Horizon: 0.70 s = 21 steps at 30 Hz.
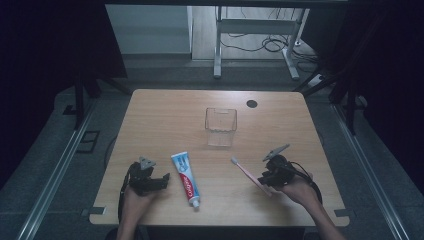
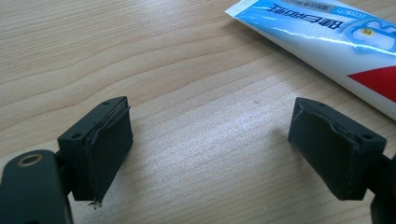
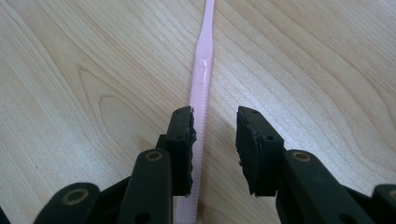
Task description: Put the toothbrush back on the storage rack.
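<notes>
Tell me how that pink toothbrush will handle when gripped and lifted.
The toothbrush looks thin and light, so probably easy to lift. Its slim handle lies flat on the table, likely hard to pinch. The ridged handle section between the right gripper pads may reduce slipping.

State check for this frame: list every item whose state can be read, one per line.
Toothbrush: flat on the table, between the right tongs' jaws, not clamped.
Toothpaste tube: lying flat, cap on.
Clear cup: upright, empty.
Left tongs: open, holding nothing.
Right tongs: open.
</notes>
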{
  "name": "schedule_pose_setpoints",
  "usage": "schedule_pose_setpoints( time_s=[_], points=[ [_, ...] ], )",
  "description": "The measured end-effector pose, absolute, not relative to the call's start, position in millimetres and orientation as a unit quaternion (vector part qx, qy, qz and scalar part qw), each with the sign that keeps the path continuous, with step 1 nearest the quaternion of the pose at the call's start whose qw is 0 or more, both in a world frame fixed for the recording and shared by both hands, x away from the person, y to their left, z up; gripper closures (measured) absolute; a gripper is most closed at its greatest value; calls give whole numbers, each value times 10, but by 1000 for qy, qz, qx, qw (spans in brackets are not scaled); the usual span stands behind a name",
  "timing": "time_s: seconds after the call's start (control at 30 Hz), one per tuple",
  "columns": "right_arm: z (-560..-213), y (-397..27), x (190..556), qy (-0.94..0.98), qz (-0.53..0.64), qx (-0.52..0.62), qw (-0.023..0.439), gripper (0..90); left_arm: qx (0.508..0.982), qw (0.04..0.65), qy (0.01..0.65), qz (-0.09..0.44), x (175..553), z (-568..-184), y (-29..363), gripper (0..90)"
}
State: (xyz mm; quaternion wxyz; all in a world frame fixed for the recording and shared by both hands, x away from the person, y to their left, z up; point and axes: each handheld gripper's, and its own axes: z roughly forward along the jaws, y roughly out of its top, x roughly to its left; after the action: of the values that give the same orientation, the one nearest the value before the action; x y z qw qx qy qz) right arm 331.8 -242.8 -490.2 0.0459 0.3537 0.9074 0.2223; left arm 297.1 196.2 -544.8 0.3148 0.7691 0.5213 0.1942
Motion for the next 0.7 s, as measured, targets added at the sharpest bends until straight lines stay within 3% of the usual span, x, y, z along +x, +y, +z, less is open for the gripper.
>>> schedule_pose_setpoints(
  time_s=[0.7],
  points=[
    [-4952,-1981,3521,942,95,322,20,736,770,314,521,194,2971,-5446,1963,136]
  ],
)
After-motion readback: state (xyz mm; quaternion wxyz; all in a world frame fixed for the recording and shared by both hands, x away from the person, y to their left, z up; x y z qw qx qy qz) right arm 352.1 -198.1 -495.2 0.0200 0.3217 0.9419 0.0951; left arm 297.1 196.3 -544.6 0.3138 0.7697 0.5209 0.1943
